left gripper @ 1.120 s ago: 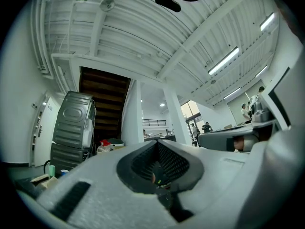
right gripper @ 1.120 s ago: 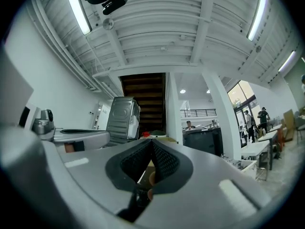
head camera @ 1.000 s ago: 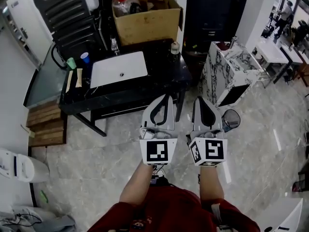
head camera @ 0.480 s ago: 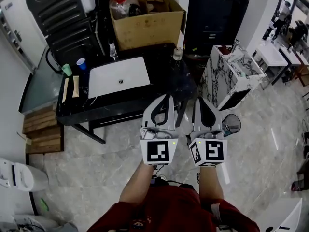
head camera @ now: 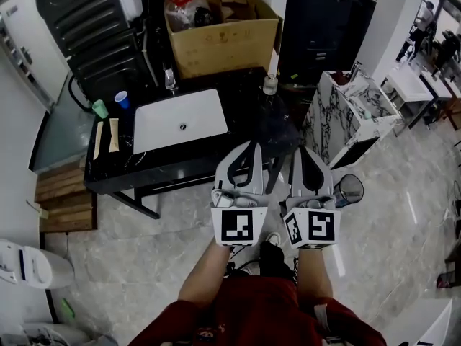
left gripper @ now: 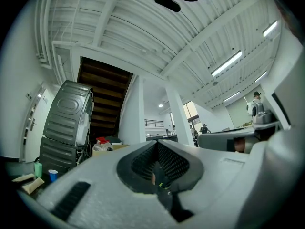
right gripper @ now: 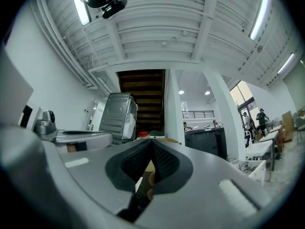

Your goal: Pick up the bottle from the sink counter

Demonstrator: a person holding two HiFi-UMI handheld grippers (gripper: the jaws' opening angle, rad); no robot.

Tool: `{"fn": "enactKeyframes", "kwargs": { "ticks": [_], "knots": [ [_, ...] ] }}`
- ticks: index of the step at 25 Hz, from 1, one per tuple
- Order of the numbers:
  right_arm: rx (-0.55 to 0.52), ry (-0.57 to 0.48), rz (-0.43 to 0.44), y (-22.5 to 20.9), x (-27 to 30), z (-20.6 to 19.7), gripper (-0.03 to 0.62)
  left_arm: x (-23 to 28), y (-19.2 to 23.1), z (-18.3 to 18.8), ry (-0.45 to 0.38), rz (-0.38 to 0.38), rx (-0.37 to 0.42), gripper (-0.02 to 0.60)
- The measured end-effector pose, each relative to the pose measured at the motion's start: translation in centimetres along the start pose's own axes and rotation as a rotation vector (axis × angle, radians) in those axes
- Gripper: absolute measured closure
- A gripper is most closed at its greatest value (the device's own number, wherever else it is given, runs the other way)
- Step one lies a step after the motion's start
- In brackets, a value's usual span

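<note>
Room: grey stone floor. A black counter (head camera: 241,103) stands ahead of you with a white sink (head camera: 205,110) set in it and a box (head camera: 223,34) behind.

Bottle (head camera: 270,85): upright at the counter's far right corner, right of the sink. It is well apart from both grippers.

Cups: a blue cup (head camera: 124,101) and a green cup (head camera: 99,109) sit left of the sink, away from your path.

Left gripper (head camera: 248,144): jaws pressed together, nothing between them. You hold it just beside the right one, pointing at the counter.

Right gripper (head camera: 299,150): jaws likewise closed and empty. It is on the bottle's side, so it looks the likelier one to reach.

Stage: approach, judging by the paired, closed carry. You will need to open one gripper's jaws before you reach the bottle.
</note>
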State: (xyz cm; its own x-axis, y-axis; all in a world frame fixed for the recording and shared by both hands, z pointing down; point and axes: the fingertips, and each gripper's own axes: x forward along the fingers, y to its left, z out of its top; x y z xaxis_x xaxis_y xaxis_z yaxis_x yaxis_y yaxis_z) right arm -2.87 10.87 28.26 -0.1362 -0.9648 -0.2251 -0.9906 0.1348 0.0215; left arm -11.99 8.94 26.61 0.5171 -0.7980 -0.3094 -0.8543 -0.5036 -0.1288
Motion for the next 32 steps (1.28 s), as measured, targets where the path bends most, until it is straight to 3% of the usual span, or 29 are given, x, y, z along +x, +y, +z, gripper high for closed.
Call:
{"fn": "enactKeyframes", "kwargs": {
  "ticks": [12,32],
  "knots": [
    [0.012,0.001,0.045,-2.9,6.6,-2.2,0.594,6.2,1.6,-2.6,0.003,0.036,0.022,0.578],
    [0.041,-0.002,0.087,-16.7,21.0,-4.5,0.592,25.1,0.0,-7.3,0.028,0.078,0.019,0.578]
  ]
}}
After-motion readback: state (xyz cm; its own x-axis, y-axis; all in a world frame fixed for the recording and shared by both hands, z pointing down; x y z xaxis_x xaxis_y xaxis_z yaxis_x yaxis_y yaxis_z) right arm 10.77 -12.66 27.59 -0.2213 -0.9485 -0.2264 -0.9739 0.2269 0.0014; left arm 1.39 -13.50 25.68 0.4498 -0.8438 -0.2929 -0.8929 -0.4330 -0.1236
